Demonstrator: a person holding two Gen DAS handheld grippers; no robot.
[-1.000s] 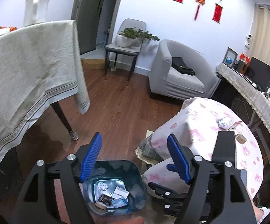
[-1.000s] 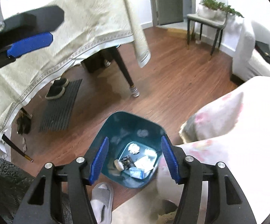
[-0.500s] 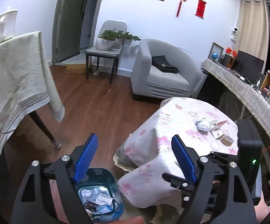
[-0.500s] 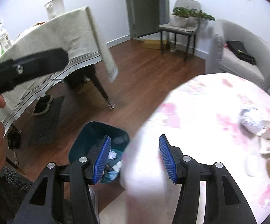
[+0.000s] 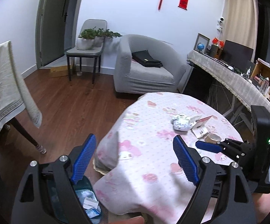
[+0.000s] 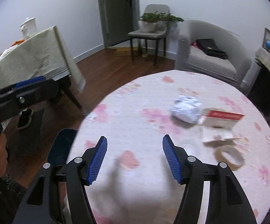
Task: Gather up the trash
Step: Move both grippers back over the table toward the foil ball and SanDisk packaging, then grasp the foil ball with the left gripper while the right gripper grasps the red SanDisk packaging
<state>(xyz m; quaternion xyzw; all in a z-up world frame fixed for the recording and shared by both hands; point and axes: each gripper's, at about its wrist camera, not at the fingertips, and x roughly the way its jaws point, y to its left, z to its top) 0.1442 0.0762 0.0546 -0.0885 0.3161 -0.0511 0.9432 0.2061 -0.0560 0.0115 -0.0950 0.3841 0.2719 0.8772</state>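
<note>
Round table [image 6: 135, 115] with pink-patterned cloth in a wood-floored living room.
Crumpled foil ball [image 6: 186, 108] and torn box [image 6: 220, 119] are left on it; the bin [image 5: 86, 201] is set below. Left gripper [image 5: 135, 160] and right gripper [image 6: 135, 158] are held wide, empty, jaws just opening.

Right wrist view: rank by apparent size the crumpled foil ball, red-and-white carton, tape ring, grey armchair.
1. Grey upholstered armchair, largest though farthest.
2. Red-and-white flattened carton.
3. Crumpled silver foil ball and beige tape ring: look alike in size; the ring is nearer and blurred, so unranked.
</note>
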